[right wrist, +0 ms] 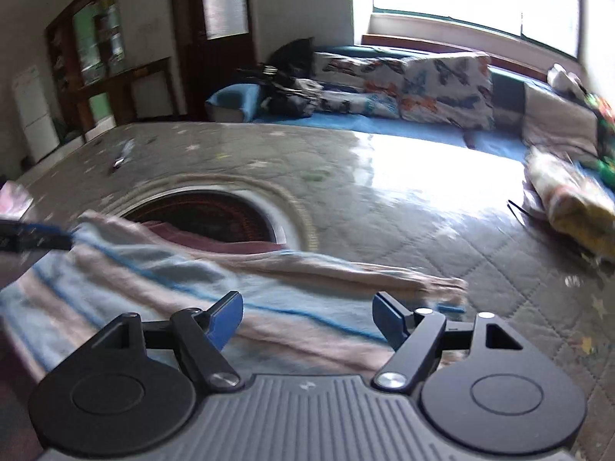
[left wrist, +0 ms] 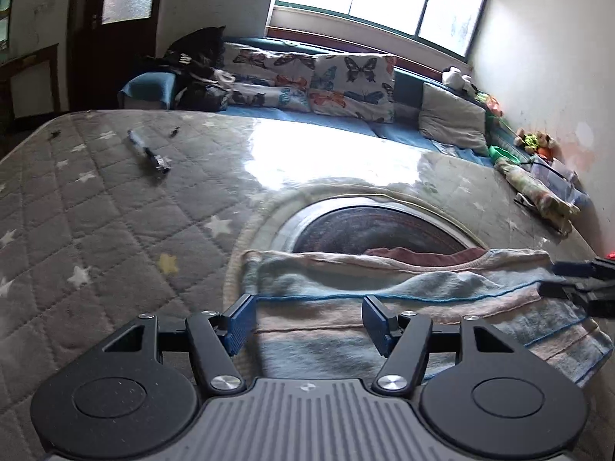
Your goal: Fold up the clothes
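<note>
The left gripper (left wrist: 309, 320) sits at the lower centre of its view, blue jaws spread wide, gripping nothing; the striped garment (left wrist: 403, 307) lies under and between them, and whether the pads brush the cloth cannot be told. The right gripper (right wrist: 309, 320), at the bottom centre of its blurred view, is likewise spread wide over the same garment (right wrist: 173, 288), clamping nothing. The garment lies flat on the grey star-patterned quilt (left wrist: 115, 230), partly covering a round dark rug (left wrist: 369, 226), in the lower middle of both views.
</note>
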The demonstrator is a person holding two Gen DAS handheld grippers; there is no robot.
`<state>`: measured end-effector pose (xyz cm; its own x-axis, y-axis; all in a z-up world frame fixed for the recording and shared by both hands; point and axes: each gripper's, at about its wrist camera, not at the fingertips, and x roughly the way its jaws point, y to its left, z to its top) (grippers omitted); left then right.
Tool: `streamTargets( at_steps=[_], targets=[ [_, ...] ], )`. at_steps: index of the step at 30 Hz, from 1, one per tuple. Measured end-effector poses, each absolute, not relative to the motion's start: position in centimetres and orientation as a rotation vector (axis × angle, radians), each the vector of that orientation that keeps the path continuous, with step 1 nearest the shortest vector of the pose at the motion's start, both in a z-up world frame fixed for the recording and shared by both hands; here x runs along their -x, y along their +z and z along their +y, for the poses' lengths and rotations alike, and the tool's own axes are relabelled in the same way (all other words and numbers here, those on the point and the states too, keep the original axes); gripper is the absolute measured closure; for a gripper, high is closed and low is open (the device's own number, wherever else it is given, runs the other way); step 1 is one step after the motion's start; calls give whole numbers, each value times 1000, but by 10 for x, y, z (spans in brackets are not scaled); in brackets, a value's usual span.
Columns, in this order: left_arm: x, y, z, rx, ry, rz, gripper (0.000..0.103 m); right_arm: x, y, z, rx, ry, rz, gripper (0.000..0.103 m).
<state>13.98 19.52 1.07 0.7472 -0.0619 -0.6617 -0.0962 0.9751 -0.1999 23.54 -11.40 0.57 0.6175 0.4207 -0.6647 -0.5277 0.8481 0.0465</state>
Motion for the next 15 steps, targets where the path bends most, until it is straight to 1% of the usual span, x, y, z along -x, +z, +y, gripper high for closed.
streamTargets(
  at_steps=[4, 8, 15],
  targets=[
    [-139, 11, 204, 282, 26, 723, 40, -207, 15, -89, 199, 639, 705, 27],
    [-150, 11, 198, 230, 62, 716, 40, -182, 18, -68, 232, 720, 693, 27],
    [-175, 1, 212, 221, 134, 746, 49, -170, 6, -51, 258, 771, 709, 27]
  ],
)
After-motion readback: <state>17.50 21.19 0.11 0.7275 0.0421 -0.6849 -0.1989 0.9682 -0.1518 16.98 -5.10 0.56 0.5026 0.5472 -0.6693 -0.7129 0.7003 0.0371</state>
